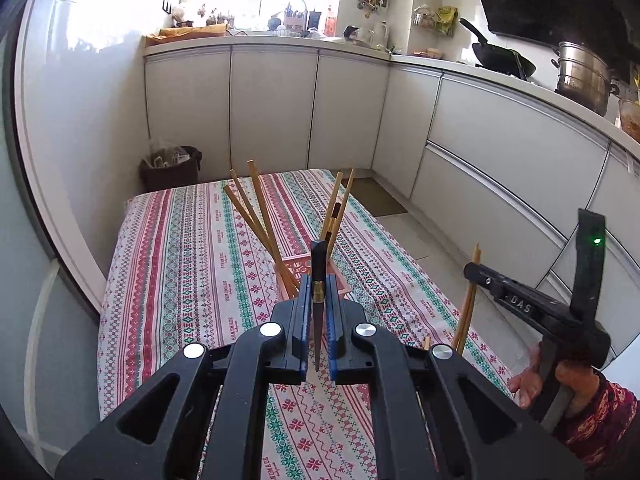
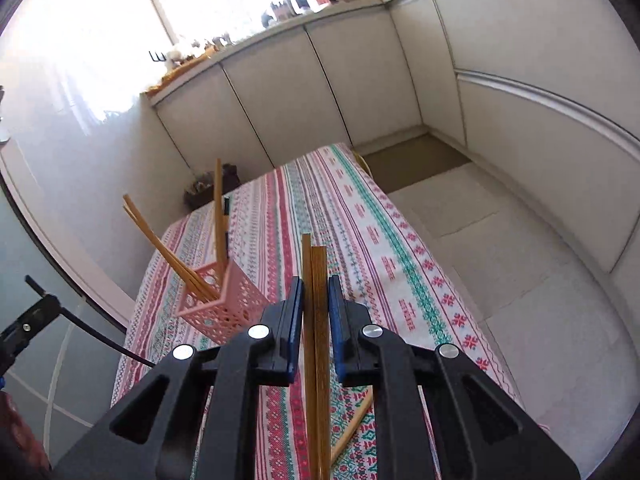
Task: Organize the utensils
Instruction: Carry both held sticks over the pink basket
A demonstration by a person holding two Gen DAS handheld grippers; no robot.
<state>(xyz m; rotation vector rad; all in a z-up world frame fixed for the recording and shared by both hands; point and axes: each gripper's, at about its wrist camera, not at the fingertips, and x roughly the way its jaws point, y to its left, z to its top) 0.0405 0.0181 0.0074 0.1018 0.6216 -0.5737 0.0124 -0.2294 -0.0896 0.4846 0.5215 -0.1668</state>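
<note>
Left gripper (image 1: pixel 318 320) is clamped on one dark chopstick (image 1: pixel 319 276); right gripper (image 2: pixel 316 320) is pinching two bamboo chopsticks (image 2: pixel 316 320). Tilt each near upright over the pink holder basket (image 2: pixel 224 300) before you release — it's already crowded. One stray chopstick (image 2: pixel 352 428) lies on the striped tablecloth (image 1: pixel 180 260); white kitchen cabinets (image 1: pixel 272 104) stand behind.

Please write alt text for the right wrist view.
The right gripper holds two bamboo chopsticks upright above a striped tablecloth. To its left a pink basket already holds several chopsticks, and one more lies on the cloth.
</note>
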